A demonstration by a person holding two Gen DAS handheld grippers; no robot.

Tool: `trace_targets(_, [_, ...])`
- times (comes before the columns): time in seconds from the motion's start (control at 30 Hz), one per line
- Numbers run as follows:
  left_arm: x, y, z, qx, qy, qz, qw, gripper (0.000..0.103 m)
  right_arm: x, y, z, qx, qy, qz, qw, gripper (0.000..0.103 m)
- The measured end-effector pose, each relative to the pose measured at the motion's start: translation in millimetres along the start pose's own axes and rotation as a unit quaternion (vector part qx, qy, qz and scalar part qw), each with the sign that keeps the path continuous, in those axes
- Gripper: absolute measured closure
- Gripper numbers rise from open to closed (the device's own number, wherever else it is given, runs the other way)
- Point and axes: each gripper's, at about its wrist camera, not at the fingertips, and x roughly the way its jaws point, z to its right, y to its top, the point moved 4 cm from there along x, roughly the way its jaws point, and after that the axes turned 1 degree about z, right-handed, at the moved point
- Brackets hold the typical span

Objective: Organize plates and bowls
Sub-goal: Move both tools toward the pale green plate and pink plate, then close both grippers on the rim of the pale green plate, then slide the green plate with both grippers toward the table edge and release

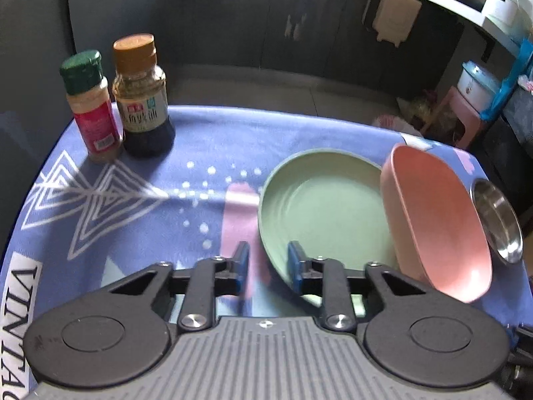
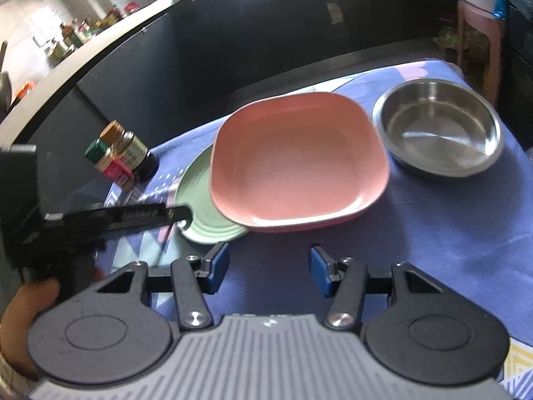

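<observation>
On the counter (image 2: 433, 233), a square pink plate (image 2: 299, 163) overlaps a round green plate (image 1: 316, 206), its rim between the left tool's (image 1: 266, 263) unclenched jaws; the right tool (image 2: 269, 270) is released.

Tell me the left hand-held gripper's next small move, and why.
Probably close the left hand-held gripper on the green plate's near rim: the rim lies between its pads with a gap showing, and the pink plate leans on it.

Ahead of my right gripper (image 2: 269, 268) the cloth (image 2: 433, 233) lies bare up to the pink plate (image 2: 299, 160). That plate overlaps the green plate (image 2: 203, 213), and the steel bowl (image 2: 439, 130) sits just beside it on the right. Two spice jars (image 1: 116, 100) block the far left corner. Open cloth lies between them and the plates.
</observation>
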Motion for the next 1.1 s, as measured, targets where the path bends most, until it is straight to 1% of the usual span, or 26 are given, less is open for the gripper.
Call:
trace_targets(0.07, [-0.1,0.4,0.4,-0.002,-0.004,0.000,1.0000,0.090,3.3,1.0,-0.7,-0.001,-0.001,-0.001,1.000,0.025])
trace_targets(0.13, [-4.5,-2.1,0.5,0.013,-0.003,0.001,0.9999,0.093,5.5,2.2,0.0,0.000,-0.003,-0.001,1.000,0.025])
trace_targets(0.23, [-14.3,-11.5,-4.2,0.033,0.000,-0.007,0.9994,0.092,8.7,4.6,0.5,-0.001,-0.005,-0.002,1.000,0.025])
trace_targets(0.37, [-34.0,-27.0,-24.0,0.035,0.020,-0.017,0.9990,0.091,13.1,5.4,-2.6,-0.009,-0.005,-0.007,1.000,0.025])
trace_targets(0.47, [-46.7,-39.5,-33.0,0.043,0.028,-0.022,0.9985,0.090,18.5,3.5,-11.4,-0.020,0.007,-0.018,1.000,0.025])
trace_targets(0.53, [-48.8,-42.1,-34.0,0.048,0.029,-0.021,0.9982,0.090,24.8,2.8,-19.9,-0.029,0.016,-0.029,0.999,0.025])
trace_targets(0.57, [-49.1,-42.3,-34.8,0.046,0.028,-0.022,0.9983,0.090,28.9,2.8,-23.6,-0.031,0.022,-0.034,0.999,0.027])
trace_targets(0.63, [-48.4,-40.2,-36.1,0.042,0.027,-0.024,0.9985,0.088,35.6,4.1,-26.1,-0.028,0.023,-0.041,0.998,0.043])
trace_targets(0.7, [-48.2,-38.7,-40.1,0.029,0.026,-0.024,0.9989,0.077,39.1,6.9,-23.8,-0.015,0.025,-0.039,0.999,0.048])
trace_targets(0.73, [-47.8,-37.5,-41.5,0.023,0.026,-0.021,0.9992,0.070,39.7,8.7,-22.2,-0.009,0.026,-0.040,0.999,0.052])
trace_targets(0.77, [-47.5,-35.4,-44.9,0.014,0.027,-0.016,0.9994,0.068,41.4,10.0,-21.0,-0.004,0.028,-0.042,0.999,0.054])
trace_targets(0.8, [-45.7,-33.1,-48.2,0.004,0.030,-0.013,0.9995,0.068,42.6,10.5,-21.1,-0.001,0.029,-0.043,0.999,0.058])
trace_targets(0.83, [-42.6,-31.7,-50.1,-0.005,0.031,-0.013,0.9994,0.071,43.6,10.3,-22.0,-0.003,0.029,-0.045,0.999,0.062])
trace_targets(0.87, [-39.1,-31.2,-49.1,-0.008,0.029,-0.017,0.9994,0.082,43.5,9.5,-23.0,-0.008,0.027,-0.045,0.999,0.063])
trace_targets(0.9, [-36.3,-31.6,-47.1,-0.003,0.018,-0.019,0.9996,0.084,42.8,8.6,-25.4,-0.016,0.024,-0.045,0.999,0.063])
trace_targets(1.0, [-44.4,-35.0,-44.1,0.013,0.034,-0.013,0.9993,0.085,38.9,5.5,-32.0,-0.030,0.024,-0.049,0.998,0.063])
trace_targets(1.1, [-68.2,-38.7,-50.8,0.019,0.045,0.009,0.9988,0.086,28.7,-0.5,-42.2,-0.040,0.057,-0.059,0.996,0.063])
